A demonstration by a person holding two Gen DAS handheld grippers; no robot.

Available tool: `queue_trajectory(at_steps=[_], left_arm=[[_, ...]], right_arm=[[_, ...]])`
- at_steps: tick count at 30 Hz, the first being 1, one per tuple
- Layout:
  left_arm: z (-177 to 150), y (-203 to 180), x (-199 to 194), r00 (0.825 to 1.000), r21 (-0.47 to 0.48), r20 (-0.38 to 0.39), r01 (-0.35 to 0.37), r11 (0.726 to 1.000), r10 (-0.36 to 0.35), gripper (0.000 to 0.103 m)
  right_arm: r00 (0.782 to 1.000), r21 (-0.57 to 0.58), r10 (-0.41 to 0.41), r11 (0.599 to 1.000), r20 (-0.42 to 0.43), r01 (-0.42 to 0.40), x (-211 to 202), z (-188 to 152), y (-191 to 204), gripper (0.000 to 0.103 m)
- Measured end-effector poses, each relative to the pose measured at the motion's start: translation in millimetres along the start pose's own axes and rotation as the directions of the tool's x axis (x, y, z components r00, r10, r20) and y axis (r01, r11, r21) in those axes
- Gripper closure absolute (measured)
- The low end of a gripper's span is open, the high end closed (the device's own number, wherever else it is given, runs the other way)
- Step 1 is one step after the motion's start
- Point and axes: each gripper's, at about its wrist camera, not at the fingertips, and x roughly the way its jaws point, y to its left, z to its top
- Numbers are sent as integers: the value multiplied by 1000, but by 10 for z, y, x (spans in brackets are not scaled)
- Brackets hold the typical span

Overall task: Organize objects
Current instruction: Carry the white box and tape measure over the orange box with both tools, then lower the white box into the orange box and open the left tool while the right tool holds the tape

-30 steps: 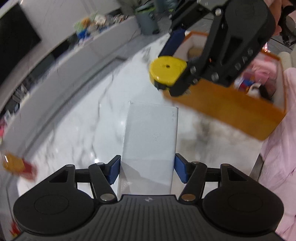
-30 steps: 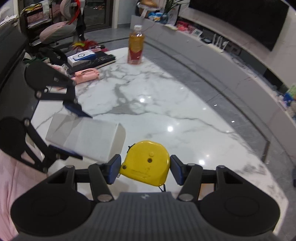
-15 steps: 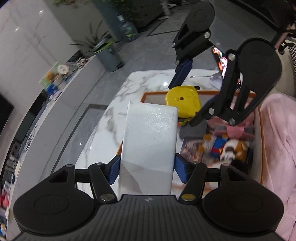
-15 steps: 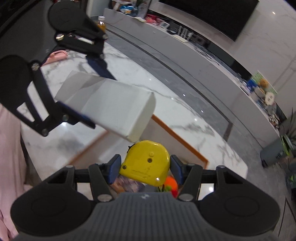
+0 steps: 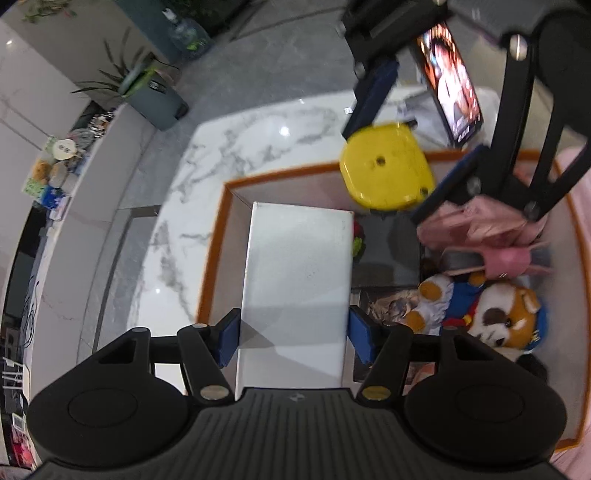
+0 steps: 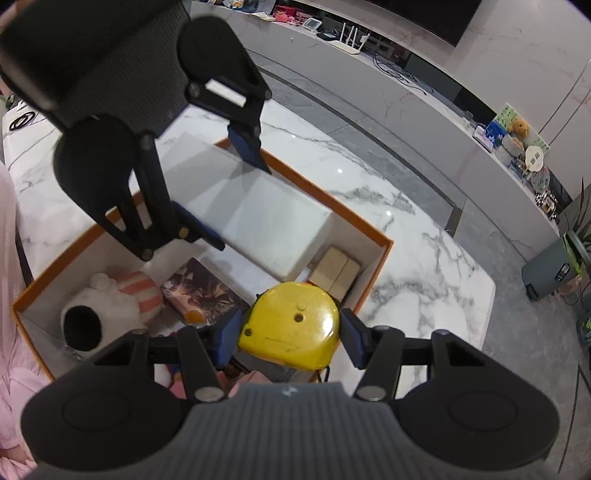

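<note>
Two items are held above the orange-rimmed box (image 5: 216, 258): a white carton (image 5: 295, 280) is clamped by the left gripper (image 5: 293, 332), a yellow tape measure (image 6: 291, 325) by the right gripper (image 6: 290, 338).

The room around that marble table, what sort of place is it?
Probably a home living room: a marble table, a long low media console under a dark wall screen, and potted plants by the wall.

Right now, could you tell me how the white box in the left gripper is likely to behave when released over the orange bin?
The white box looks rigid with flat faces, so it should probably land flat rather than roll. Its smooth surface may slip between the left gripper pads. The cluttered orange bin could leave it tilted.
</note>
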Motion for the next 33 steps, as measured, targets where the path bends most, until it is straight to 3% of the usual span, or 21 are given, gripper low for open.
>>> queue_trajectory(at_steps=[15, 20, 25, 33], left_arm=[[-115, 176, 767, 990, 8, -131, 52, 999, -50, 33], [-130, 232, 888, 990, -6, -132, 41, 999, -42, 33], [-146, 114, 976, 989, 75, -150, 18, 997, -7, 33], [-196, 53, 1007, 990, 81, -137, -3, 997, 15, 31]], right_arm=[[1000, -11, 20, 1000, 15, -19, 350, 26, -50, 44], [1000, -12, 27, 1000, 13, -27, 429, 39, -83, 44], [1000, -22, 28, 999, 8, -28, 505, 52, -83, 44], [1000, -38, 27, 999, -7, -27, 587, 34, -58, 44]])
